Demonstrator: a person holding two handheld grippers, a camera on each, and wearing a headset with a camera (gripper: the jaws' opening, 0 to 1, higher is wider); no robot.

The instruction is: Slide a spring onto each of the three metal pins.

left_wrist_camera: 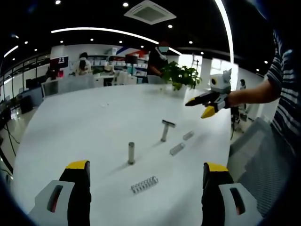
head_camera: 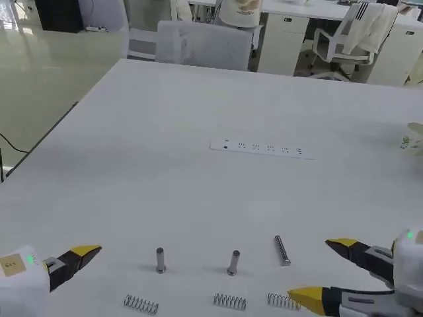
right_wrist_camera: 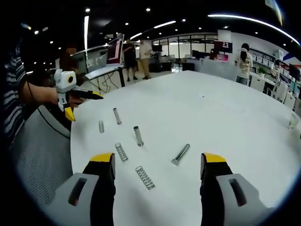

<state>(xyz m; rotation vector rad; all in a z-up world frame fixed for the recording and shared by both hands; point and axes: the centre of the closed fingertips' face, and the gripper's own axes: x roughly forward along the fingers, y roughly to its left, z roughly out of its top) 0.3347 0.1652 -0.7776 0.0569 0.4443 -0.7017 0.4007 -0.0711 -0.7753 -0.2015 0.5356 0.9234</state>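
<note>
Three springs lie flat in a row at the near side of the white desk [head_camera: 198, 99]: left spring [head_camera: 141, 304], mid spring [head_camera: 229, 302], right spring [head_camera: 281, 300]. Just behind each one is a metal pin. The left pin [head_camera: 160, 259] & mid pin [head_camera: 233, 261] stand up on their wide ends. The right pin [head_camera: 282, 251] looks like it lies on its side. No spring is on a pin yet, so the job is at the very start.

The R gripper [head_camera: 316, 269] is at the right end of the row. Its fingers are wide apart w/ nothing in them. One finger tip is just beside the right spring; can't tell if it touches. The L gripper [left_wrist_camera: 146, 165] hangs off the left end, fingers also apart & empty, looking down the row past the left spring & left pin.

I think the step now is picking up the first spring, prob. the right one, since the R gripper is closest. Nxt move: come down over that spring & pinch it softly by the middle so it won't squash or pop out. The right pin may need standing up or holding by the other gripper first. Then line up the spring's hole w/ the pin tip & slide it on.

Farther back a power strip [head_camera: 261, 148] lies on the desk, well apart from it all.
</note>
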